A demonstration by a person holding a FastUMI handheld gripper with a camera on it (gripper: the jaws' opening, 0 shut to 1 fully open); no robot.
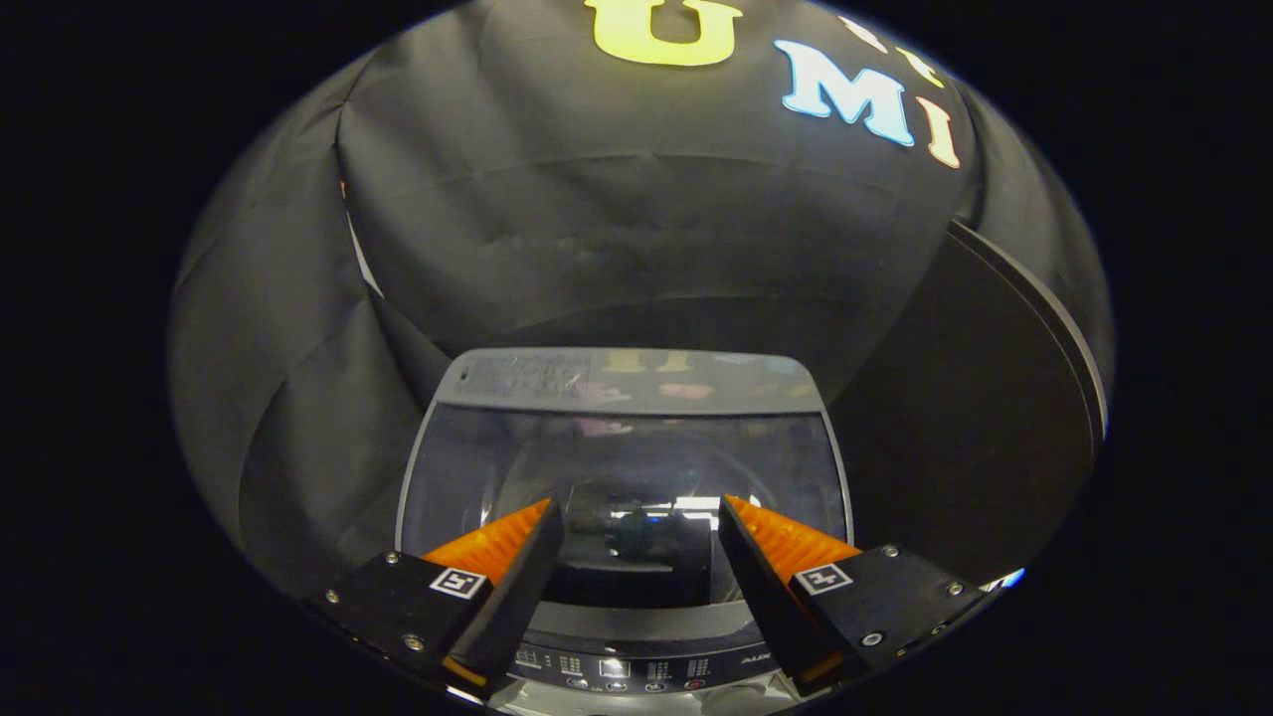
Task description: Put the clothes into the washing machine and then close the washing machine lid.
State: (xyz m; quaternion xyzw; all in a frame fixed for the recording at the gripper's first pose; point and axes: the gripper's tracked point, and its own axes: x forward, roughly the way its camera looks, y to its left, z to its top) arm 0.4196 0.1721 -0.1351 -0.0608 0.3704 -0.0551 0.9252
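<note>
Glossy, glassy washing machine lid [627, 457] in smooth plastic frame; matt creased cloth wall [597, 219] behind.

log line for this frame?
gripper: open, empty | washing machine lid: down, ahead of fingers | control panel: below fingers | clothes: unclear through lid

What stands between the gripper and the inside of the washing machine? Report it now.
The glass lid of the washing machine appears to lie shut over the tub, just ahead of the gripper, whose fingers are open and hold nothing. It would block anything going in. Nothing visible stands between the gripper and the lid.
</note>
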